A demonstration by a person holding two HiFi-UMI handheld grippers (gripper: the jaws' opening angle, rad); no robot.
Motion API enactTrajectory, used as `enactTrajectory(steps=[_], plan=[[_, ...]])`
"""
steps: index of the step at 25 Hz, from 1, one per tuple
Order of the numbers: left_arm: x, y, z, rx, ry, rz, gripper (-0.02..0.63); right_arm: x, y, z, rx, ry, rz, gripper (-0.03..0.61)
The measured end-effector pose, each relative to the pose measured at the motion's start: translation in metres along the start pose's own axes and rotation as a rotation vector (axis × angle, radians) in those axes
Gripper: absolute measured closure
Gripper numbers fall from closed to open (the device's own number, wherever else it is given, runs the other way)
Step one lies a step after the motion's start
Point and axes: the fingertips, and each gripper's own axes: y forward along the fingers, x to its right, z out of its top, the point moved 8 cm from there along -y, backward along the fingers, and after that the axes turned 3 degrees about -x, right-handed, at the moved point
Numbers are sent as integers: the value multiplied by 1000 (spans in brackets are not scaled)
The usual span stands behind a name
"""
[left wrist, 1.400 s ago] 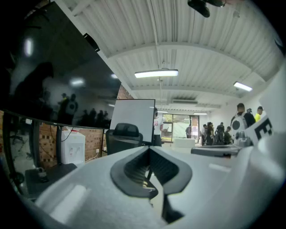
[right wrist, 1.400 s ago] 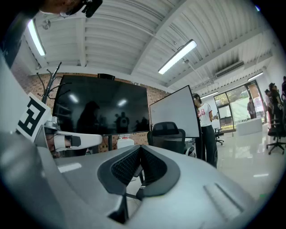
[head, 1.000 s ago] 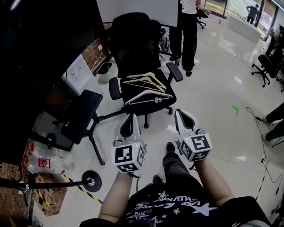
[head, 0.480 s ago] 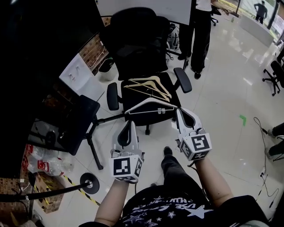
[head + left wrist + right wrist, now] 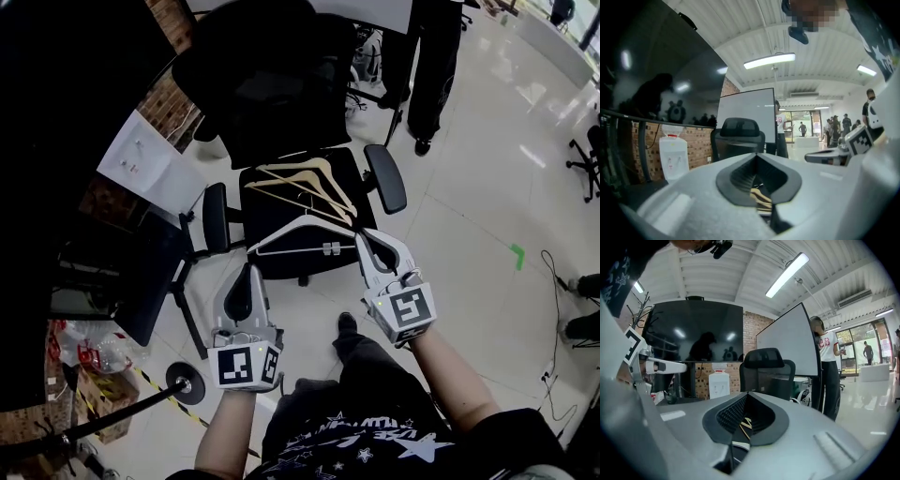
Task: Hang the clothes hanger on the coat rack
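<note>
Head view: the white hanger [image 5: 328, 248] lies crosswise on the chair seat [image 5: 291, 266], just ahead of the right gripper [image 5: 369, 241], farther from the left gripper [image 5: 246, 274]; the 2 claws are pressed together, empty.

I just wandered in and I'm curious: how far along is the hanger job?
Nothing looks done: the white hanger and the wooden hangers lie on the office chair. In hand: the left gripper and right gripper, both shut and empty, hover near the seat's front. Left: gripping a hanger and hanging it on the coat rack, which I can't pick out.
</note>
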Motion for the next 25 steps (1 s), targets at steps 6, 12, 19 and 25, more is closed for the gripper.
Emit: enactTrajectory(steps=[6, 12, 19, 25], plan=[[-12, 32, 3, -6, 0, 75, 609, 25, 32, -18, -33, 19, 31, 572], [-20, 62, -34, -107, -13, 34, 609, 24, 62, -39, -64, 16, 41, 572], [-21, 102, -142, -306, -45, -66, 609, 24, 102, -100, -204, -57, 43, 572], [-31, 135, -209, -419, -84, -93, 609, 38, 135, -164, -334, -90, -38, 572]])
